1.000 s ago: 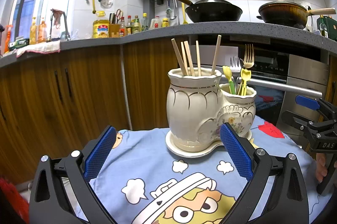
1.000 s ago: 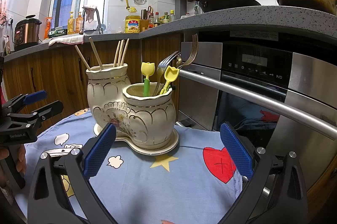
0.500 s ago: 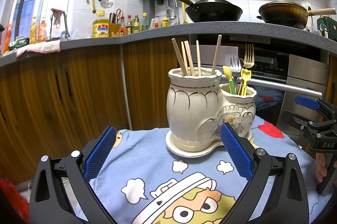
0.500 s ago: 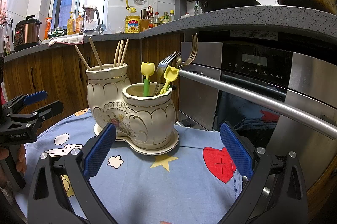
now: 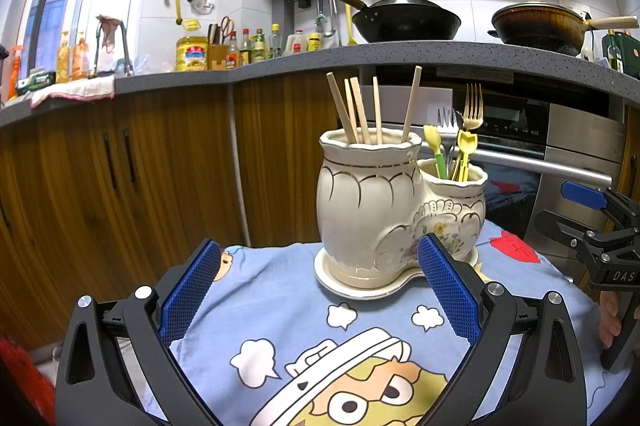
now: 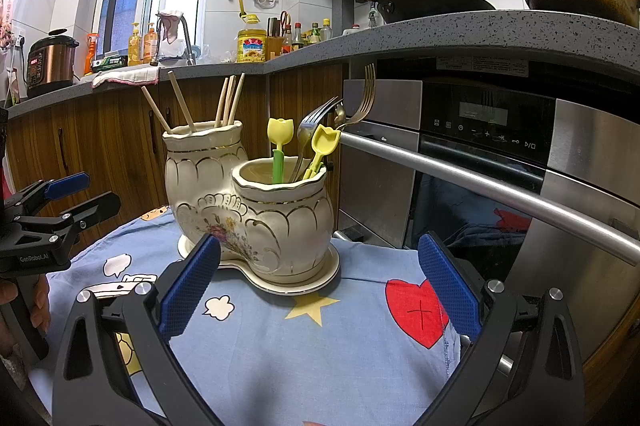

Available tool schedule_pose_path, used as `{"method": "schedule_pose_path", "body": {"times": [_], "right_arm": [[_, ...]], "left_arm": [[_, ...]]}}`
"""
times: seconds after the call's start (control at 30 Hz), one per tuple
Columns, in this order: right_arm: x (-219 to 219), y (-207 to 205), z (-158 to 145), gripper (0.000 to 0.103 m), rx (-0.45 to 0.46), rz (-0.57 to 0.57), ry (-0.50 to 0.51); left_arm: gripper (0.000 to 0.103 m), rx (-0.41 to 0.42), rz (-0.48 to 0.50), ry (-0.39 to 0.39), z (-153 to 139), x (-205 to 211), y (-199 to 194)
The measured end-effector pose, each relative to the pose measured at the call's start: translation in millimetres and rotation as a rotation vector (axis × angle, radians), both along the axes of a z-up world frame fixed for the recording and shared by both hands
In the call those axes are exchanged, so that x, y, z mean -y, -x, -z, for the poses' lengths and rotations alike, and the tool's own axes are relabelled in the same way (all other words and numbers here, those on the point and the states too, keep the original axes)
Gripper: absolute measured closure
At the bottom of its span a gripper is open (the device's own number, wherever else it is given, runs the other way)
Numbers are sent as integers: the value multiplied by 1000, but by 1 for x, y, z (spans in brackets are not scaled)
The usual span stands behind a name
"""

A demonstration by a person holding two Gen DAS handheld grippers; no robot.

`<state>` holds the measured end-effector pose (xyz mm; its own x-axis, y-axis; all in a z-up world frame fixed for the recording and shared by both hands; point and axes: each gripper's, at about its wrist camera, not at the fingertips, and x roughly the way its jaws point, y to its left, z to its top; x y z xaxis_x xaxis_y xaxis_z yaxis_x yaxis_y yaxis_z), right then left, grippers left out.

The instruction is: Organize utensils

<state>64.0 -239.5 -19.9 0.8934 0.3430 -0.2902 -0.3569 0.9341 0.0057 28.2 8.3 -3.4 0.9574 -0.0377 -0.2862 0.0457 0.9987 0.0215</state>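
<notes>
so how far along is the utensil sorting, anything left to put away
It looks finished or nearly so. Done: the chopsticks stand in the taller pot; forks and yellow tulip utensils fill the shorter pot. In hand: nothing; the left gripper and right gripper are open. Left: no loose utensil shows on the blue cloth.

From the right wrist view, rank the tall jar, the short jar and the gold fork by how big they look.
1. Tall jar and short jar: about alike here. The short one sits nearer the camera, so I won't rank them.
2. Gold fork: clearly smallest, with only its upper part showing.
</notes>
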Motion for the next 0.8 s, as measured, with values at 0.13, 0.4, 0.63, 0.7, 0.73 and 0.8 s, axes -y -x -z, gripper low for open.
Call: {"method": "schedule_pose_path", "body": {"times": [0.13, 0.4, 0.63, 0.7, 0.73, 0.8], "right_arm": [[0, 0, 0, 5, 0, 0, 0], [0, 0, 0, 5, 0, 0, 0], [0, 0, 0, 5, -1, 0, 0], [0, 0, 0, 5, 0, 0, 0], [0, 0, 0, 5, 0, 0, 0], [0, 0, 0, 5, 0, 0, 0]], "left_arm": [[5, 0, 0, 0, 0, 0, 0], [5, 0, 0, 0, 0, 0, 0], [5, 0, -7, 1, 0, 0, 0], [5, 1, -9, 2, 1, 0, 0], [5, 0, -8, 2, 1, 0, 0], [5, 2, -8, 3, 1, 0, 0]]}}
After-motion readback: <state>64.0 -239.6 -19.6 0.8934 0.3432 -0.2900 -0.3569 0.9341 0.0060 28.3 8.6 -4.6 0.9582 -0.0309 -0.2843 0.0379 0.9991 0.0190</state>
